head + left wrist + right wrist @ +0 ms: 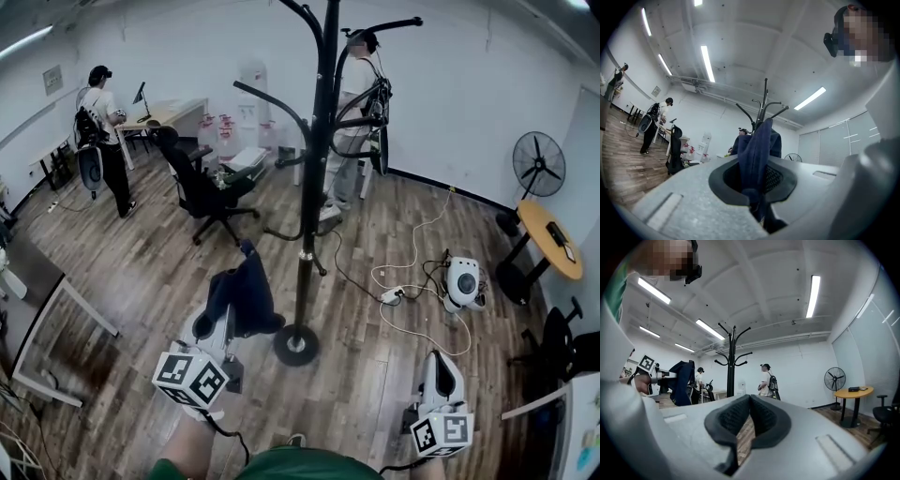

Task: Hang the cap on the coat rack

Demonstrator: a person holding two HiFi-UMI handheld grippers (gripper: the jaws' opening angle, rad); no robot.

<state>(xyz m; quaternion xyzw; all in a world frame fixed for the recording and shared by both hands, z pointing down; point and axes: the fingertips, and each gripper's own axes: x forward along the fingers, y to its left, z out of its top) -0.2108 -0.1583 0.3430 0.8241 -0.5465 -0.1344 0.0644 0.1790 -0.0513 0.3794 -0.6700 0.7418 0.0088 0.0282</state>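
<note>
Holding the cap clenched between its jaws, the left gripper is pointing up toward the rack. The cap is hanging limp from the jaws, just left of the pole and low, well under the hooks, and it is touching no part of the rack. The right gripper is waiting low at the right side, its jaws pressed together with nothing between them.

I judge that the step in hand is lifting the cap to a hook. The left hook is looking like the nearest free one. To do this well, the left gripper should be going up first and only then toward the hook tip, so that the soft cloth is not catching on the pole. The open side of the cap should be coming over the tip from above. The jaws should be opening only when the hook is carrying the cap; otherwise it may be falling to the floor.
</note>
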